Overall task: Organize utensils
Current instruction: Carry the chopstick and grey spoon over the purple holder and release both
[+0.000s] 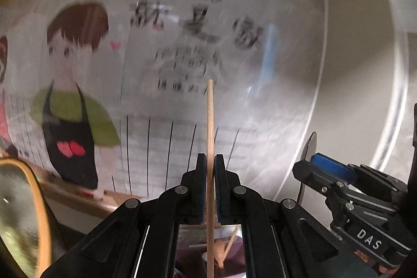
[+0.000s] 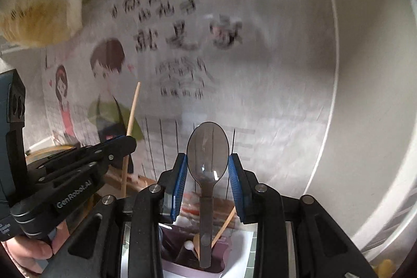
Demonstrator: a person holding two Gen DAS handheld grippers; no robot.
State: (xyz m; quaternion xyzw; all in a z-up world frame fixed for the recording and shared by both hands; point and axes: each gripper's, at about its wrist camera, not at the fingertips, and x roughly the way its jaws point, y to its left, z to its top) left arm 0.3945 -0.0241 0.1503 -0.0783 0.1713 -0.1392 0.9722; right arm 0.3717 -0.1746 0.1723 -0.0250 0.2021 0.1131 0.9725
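my left tool (image 1: 210,189) clamped on a chopstick (image 1: 210,121), light, stiff, kinda slippery I'd guess, held mid-shaft, long axis upright above the purple holder (image 2: 182,255) | right tool (image 2: 208,183) pinching a clear plastic spoon (image 2: 207,155) at the bowl edges, bowl up, handle pointing down into the holder

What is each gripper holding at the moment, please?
Left gripper: closed on a wooden chopstick, held upright.
Right gripper: closed on a dark plastic spoon, bowl pointing up.
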